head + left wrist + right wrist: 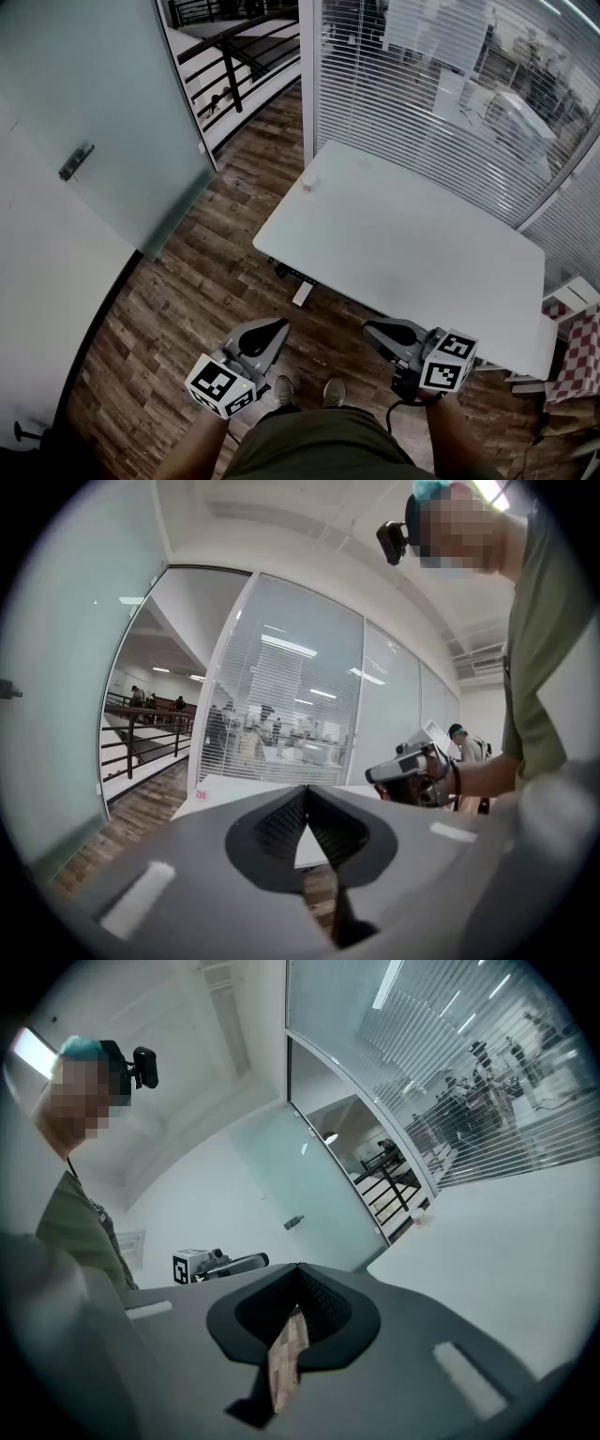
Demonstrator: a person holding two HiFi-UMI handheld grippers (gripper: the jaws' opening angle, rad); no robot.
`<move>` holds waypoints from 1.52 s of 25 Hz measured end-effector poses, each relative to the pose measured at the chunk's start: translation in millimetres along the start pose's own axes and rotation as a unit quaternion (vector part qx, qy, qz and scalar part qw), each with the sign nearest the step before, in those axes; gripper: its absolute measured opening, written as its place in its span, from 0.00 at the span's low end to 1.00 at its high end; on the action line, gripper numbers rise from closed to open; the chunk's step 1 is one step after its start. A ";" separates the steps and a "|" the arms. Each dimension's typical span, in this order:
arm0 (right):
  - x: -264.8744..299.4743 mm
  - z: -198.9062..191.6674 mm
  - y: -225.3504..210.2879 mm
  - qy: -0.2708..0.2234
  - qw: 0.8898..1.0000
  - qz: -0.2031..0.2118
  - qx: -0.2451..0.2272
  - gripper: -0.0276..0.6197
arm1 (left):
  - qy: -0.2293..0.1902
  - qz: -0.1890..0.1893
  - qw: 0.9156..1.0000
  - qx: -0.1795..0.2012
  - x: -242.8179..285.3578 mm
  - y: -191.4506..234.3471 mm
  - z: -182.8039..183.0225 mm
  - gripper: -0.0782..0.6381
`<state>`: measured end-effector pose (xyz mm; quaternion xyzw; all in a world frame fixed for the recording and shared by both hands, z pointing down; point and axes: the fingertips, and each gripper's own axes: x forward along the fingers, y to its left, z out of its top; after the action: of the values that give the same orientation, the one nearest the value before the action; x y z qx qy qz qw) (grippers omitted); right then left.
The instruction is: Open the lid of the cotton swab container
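Note:
The cotton swab container (308,182) is a small pale tub with a pinkish label. It stands at the far left corner of the white table (412,253), and also shows small in the left gripper view (200,796) and the right gripper view (422,1220). Both grippers hover over the wooden floor in front of the table's near edge, well short of the container. My left gripper (278,326) is shut, its jaws meeting at a point (306,789) with nothing between them. My right gripper (369,328) is shut and empty as well (298,1267).
A frosted glass door (103,112) stands to the left. A glass wall with blinds (441,84) runs behind the table. A white and red object (572,328) sits at the table's right end. The person's feet (305,389) stand on the wooden floor (187,291).

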<state>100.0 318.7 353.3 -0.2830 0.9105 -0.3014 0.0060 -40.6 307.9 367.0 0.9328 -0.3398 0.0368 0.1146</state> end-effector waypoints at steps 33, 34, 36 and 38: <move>-61.4 -20.4 -65.8 0.002 0.999 -0.016 0.036 0.06 | 0.026 0.053 0.998 -0.003 26.3 -47.5 -38.9 0.12; -60.1 -19.9 -66.7 0.004 0.999 -0.016 0.035 0.06 | 0.025 0.055 0.998 -0.005 26.7 -45.7 -39.6 0.12; -56.8 -17.6 -67.6 0.007 0.999 -0.018 0.033 0.06 | 0.025 0.055 0.998 -0.009 27.3 -42.5 -41.7 0.12; -53.8 -16.0 -69.0 0.009 0.999 -0.017 0.032 0.06 | 0.025 0.056 0.998 -0.009 28.5 -39.9 -41.9 0.12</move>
<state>177.5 309.9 395.9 -0.2956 0.8952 -0.3334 0.0014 7.2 329.7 404.3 0.9100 -0.3889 0.0637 0.1292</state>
